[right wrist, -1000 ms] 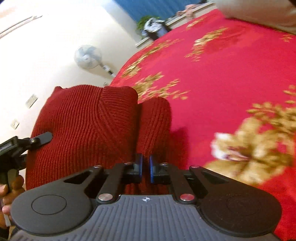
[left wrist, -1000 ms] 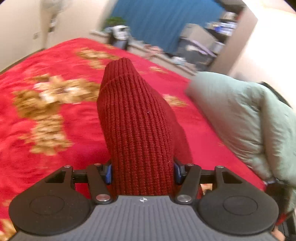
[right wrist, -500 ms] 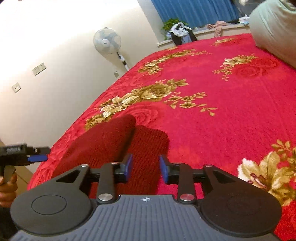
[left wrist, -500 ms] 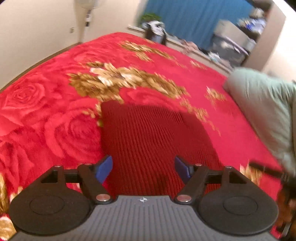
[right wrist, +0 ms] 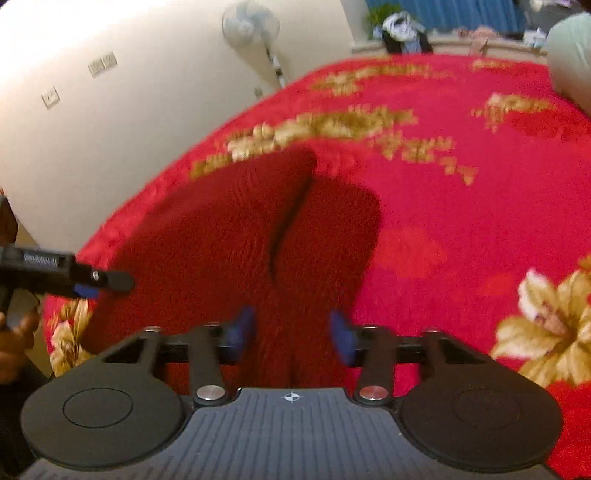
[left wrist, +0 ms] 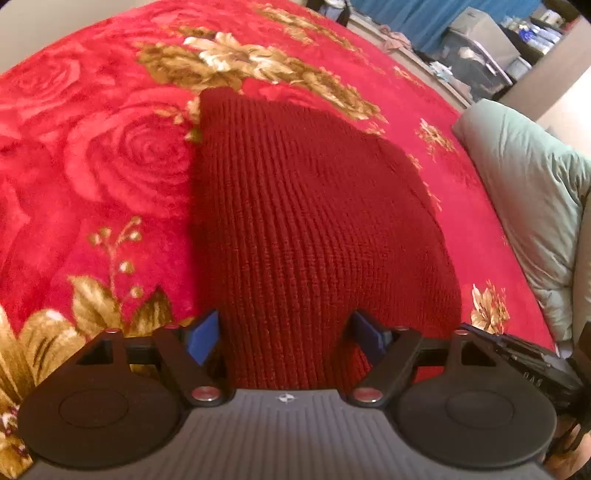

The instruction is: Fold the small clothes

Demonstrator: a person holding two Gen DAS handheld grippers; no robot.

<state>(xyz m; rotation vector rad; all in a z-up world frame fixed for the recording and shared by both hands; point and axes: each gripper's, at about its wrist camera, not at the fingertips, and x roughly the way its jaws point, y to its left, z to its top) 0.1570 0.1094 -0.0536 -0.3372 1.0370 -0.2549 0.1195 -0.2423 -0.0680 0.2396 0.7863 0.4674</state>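
A dark red knit garment [left wrist: 306, 221] lies folded flat on the red flowered bedspread [left wrist: 96, 155]. My left gripper [left wrist: 286, 341] is open, its blue pads either side of the garment's near edge, holding nothing. The garment also shows in the right wrist view [right wrist: 258, 236], with a fold line down its middle. My right gripper [right wrist: 291, 334] is open over the garment's near edge and empty. The left gripper's tip [right wrist: 103, 282] shows at that view's left; the right gripper's body [left wrist: 524, 354] shows at the left view's lower right.
A grey-green pillow [left wrist: 528, 192] lies at the right of the bed. A white wall with a standing fan [right wrist: 255, 33] is beyond the bed's left edge. Blue curtains and cluttered furniture [left wrist: 480, 48] stand at the far end.
Both grippers let go of the garment and opened. The garment went from held up in the air to lying flat and folded on the bed; both grippers drew close over it.
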